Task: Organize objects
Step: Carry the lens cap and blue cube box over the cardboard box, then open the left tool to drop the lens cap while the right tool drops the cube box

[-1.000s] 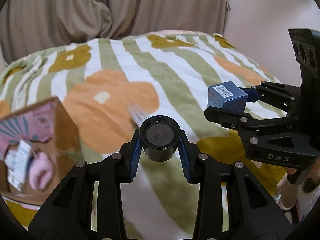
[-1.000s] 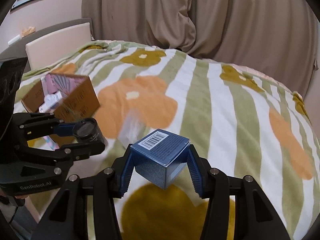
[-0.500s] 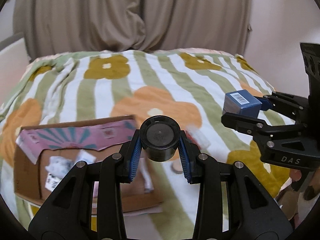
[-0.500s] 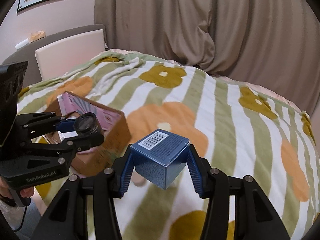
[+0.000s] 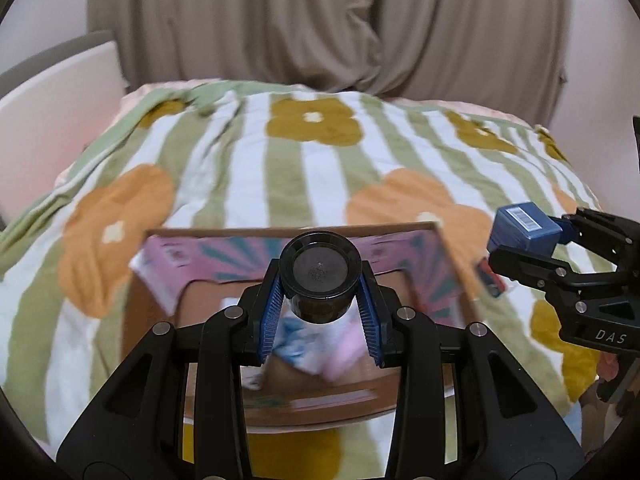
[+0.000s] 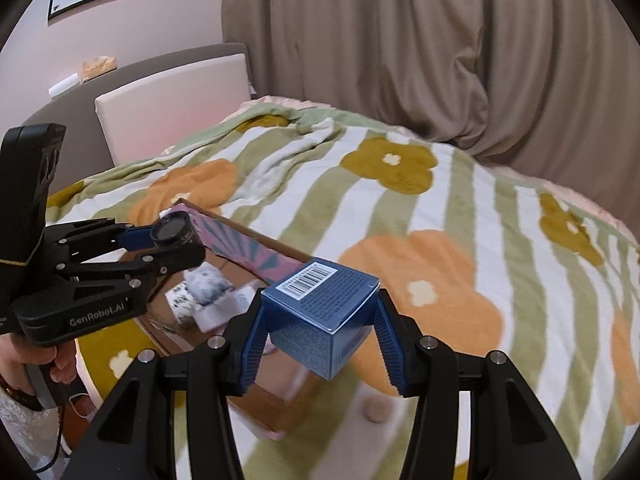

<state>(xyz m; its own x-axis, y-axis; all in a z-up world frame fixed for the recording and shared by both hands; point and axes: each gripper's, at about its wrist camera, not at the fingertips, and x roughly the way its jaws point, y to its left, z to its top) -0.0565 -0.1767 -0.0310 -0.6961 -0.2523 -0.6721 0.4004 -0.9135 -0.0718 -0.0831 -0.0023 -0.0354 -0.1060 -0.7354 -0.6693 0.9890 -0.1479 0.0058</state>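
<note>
My left gripper [image 5: 320,300] is shut on a black round jar [image 5: 320,272] and holds it above an open cardboard box [image 5: 452,256] with pink flaps that lies on the bed. The jar also shows in the right wrist view [image 6: 174,232], over the box [image 6: 256,252]. My right gripper [image 6: 320,332] is shut on a blue cube box [image 6: 324,312] with a barcode on top, held in the air near the cardboard box's right edge. The blue box shows at the right of the left wrist view [image 5: 524,228].
The bed carries a striped blanket with orange and mustard flowers [image 6: 420,276]. White and pink packets [image 6: 208,292] lie inside the cardboard box. A small red item [image 5: 490,276] and a small round object [image 6: 374,410] lie on the blanket beside the box. A headboard [image 6: 172,108] and curtains stand behind.
Both grippers have swung left toward the cardboard box. The box has come from the left edge to directly under the left gripper. Both holds are unchanged.
</note>
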